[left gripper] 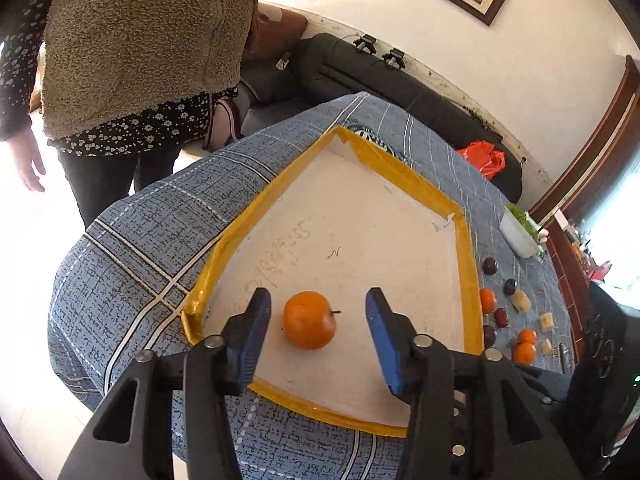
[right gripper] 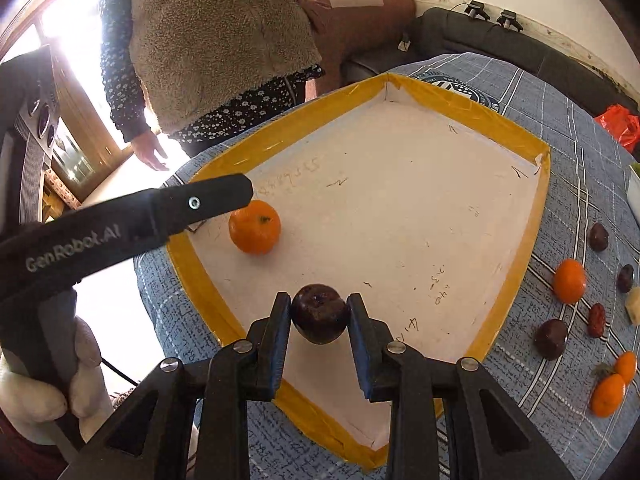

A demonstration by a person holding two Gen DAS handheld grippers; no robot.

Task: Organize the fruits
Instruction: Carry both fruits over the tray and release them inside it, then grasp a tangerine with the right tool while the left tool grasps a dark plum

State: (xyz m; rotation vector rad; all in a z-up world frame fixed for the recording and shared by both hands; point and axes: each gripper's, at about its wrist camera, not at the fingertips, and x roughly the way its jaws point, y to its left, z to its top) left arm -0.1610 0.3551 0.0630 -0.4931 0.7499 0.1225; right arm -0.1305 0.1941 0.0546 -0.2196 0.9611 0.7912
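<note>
Yellow-taped tray (right gripper: 507,276): white floor, sits on the blue checked tablecloth (right gripper: 576,184).
Left gripper (left gripper: 318,306): jaws spread wide, holding nothing; the orange (left gripper: 309,320) lies on the tray floor between the fingers, touching neither.
Right gripper (right gripper: 319,310): closed on a dark plum (right gripper: 319,313), held over the tray's near part.
Orange, right wrist view: near the tray's left rim, partly under the left gripper's black finger (right gripper: 208,203).
Loose fruit (right gripper: 569,281): oranges, dark plums, a red date and pale chunks lie on the cloth just right of the tray.
Bystander (left gripper: 148,44): stands at the table's far-left edge.
Red bag (left gripper: 483,158): on the far dark sofa.
</note>
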